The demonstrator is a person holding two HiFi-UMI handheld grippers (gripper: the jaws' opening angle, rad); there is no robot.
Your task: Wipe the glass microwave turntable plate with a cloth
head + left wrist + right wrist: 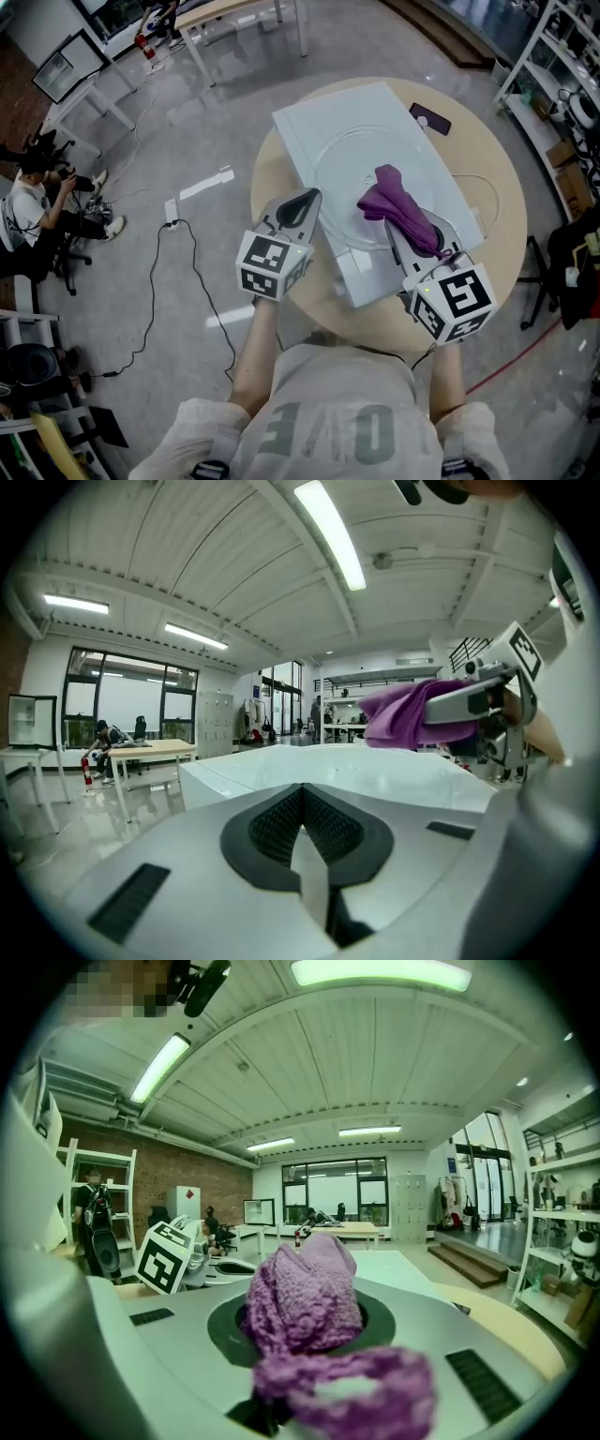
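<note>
A person is standing over a round table (pixel 487 169), looking steeply down. A white box (pixel 319 122) is sitting on the table, taking up most of its middle. The clear glass plate (pixel 349 155) is lying flat on top of the box, its round rim showing faintly against the white.

The right gripper (pixel 405 236) is reaching in from the near right, its jaws closing tightly on a bunched purple cloth (pixel 398 208). In the right gripper view, the cloth (pixel 305 1302) is filling the gap between the jaws and bulging forward past them. The cloth is hanging over the plate's near right part, so the glass is lying straight ahead of and beneath it. Whether the cloth is touching the glass cannot be told.

The left gripper (pixel 302 204) is hovering at the box's near left edge, just beside the plate's rim. Its jaws are pressing together with nothing between them.

The right gripper is the nearer one, and the wiping would probably be running forward and leftward across the plate.
</note>
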